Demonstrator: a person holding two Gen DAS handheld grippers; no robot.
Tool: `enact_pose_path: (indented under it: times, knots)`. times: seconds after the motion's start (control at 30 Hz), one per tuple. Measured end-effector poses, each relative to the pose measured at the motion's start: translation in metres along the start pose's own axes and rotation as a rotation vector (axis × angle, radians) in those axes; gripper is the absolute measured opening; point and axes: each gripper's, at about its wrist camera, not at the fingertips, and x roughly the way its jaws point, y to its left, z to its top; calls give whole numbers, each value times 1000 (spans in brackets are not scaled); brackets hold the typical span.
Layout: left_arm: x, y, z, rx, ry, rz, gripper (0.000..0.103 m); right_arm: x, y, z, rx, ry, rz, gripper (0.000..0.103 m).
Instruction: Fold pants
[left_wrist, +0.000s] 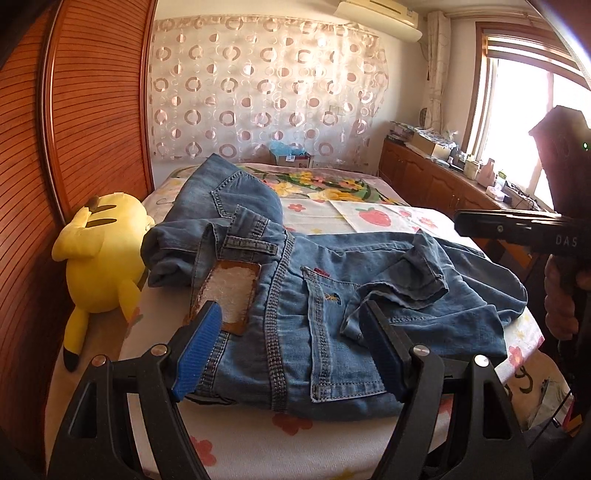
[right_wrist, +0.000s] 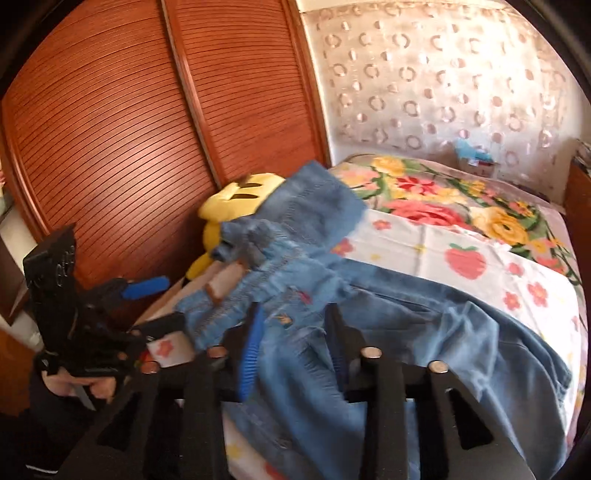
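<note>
Far left, against the wooden wardrobe (left_wrist: 92, 110): yellow plush toy (left_wrist: 99, 258). Beside it, spread over the flowered bed (left_wrist: 332, 454): blue jeans (left_wrist: 295, 295), partly folded. Left gripper (left_wrist: 291, 325): jaws wide apart above the waistband, gripping nothing. Right gripper (right_wrist: 295, 332): jaws part open over the denim, blurred; contact unclear.

A bed (left_wrist: 369, 218) with a flower-and-strawberry sheet fills the middle of the room. Along one side runs a reddish-brown slatted sliding wardrobe (left_wrist: 99, 103). The far wall is hung with a sheer curtain (left_wrist: 266, 88) patterned in rings, an air conditioner (left_wrist: 380, 16) mounted above it. Low wooden cabinets (left_wrist: 436, 181), their tops cluttered, stand under a bright window (left_wrist: 517, 110) pouring in daylight.
</note>
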Motion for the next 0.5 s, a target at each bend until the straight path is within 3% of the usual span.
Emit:
enact_pose_path:
  times: [0.2,0.37,0.5]
  knots:
    - [19,-15,0,34,30,-28,77,-5,-23,-13,32,20,-147,39]
    - [38,-32,2,71,51,-74,76,26,-31,-26,100,75,-140,39]
    - [60,-44,3,106,97,-104,58,38,-37,-32,137,113,-103,39]
